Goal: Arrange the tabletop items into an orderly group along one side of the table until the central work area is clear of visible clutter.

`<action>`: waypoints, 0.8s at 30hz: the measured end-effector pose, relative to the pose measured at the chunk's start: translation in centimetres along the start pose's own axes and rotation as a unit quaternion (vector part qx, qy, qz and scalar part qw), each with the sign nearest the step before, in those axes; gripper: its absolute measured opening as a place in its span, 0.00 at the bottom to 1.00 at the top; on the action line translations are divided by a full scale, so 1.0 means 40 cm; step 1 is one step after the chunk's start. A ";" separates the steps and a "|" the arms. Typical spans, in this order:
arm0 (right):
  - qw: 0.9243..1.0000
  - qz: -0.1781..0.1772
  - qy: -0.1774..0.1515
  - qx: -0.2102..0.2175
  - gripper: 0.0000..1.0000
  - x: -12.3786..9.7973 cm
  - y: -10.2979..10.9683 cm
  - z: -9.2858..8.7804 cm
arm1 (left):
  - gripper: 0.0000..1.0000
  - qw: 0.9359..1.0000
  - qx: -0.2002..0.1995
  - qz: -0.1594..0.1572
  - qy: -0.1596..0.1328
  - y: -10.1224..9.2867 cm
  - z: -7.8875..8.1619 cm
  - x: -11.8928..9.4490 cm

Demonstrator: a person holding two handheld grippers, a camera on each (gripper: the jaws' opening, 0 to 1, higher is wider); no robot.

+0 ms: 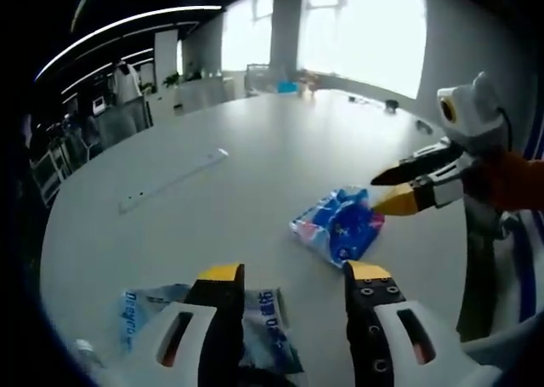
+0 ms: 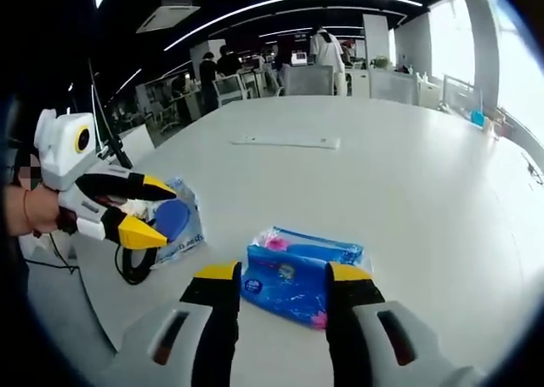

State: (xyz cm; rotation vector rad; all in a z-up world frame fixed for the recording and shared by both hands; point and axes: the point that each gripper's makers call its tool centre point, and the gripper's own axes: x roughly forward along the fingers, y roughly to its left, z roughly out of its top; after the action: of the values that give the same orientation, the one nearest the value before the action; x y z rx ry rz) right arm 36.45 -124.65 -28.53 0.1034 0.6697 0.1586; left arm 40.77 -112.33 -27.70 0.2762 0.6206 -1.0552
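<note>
On the white round table [image 1: 280, 132] lies a blue tissue packet [image 1: 338, 225] with pink print, just ahead of my left gripper [image 1: 294, 272], which is open and holds nothing. A pale blue packet [image 1: 140, 315] lies partly under its left jaw. My right gripper [image 1: 387, 193] comes in from the right, open, its tips close to the blue packet's far corner. In the right gripper view the blue packet [image 2: 297, 255] lies right in front of the open right gripper [image 2: 282, 272]. The left gripper [image 2: 161, 210] hovers open over the pale blue packet [image 2: 183, 225].
A long white strip [image 1: 174, 180] [image 2: 285, 140] lies flat toward the far middle of the table [image 2: 408, 174]. A black cable [image 2: 129, 268] hangs at the near table edge. Small items sit by the windows [image 1: 289, 87]. Chairs and people [image 2: 327, 51] are beyond the table.
</note>
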 end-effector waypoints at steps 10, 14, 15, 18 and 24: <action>1.000 0.009 -0.003 -0.004 0.41 0.012 0.037 0.012 | 0.44 1.000 0.000 0.006 -0.003 0.021 -0.006 -0.024; 1.000 0.012 -0.006 -0.006 0.41 0.015 0.053 0.020 | 0.44 1.000 -0.002 0.010 -0.005 0.033 -0.011 -0.037; 1.000 0.013 -0.006 -0.007 0.41 0.016 0.056 0.020 | 0.44 1.000 -0.002 0.011 -0.005 0.035 -0.012 -0.040; 1.000 0.015 -0.008 -0.009 0.41 0.019 0.068 0.027 | 0.44 1.000 -0.003 0.014 -0.007 0.043 -0.015 -0.051; 1.000 0.019 -0.009 -0.012 0.42 0.024 0.089 0.032 | 0.44 1.000 -0.003 0.019 -0.010 0.055 -0.018 -0.068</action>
State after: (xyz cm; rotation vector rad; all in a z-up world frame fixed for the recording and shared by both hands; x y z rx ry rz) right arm 37.59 -121.03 -27.59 0.0938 0.6469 0.2023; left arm 41.52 -108.95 -26.83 0.2704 0.5990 -1.0188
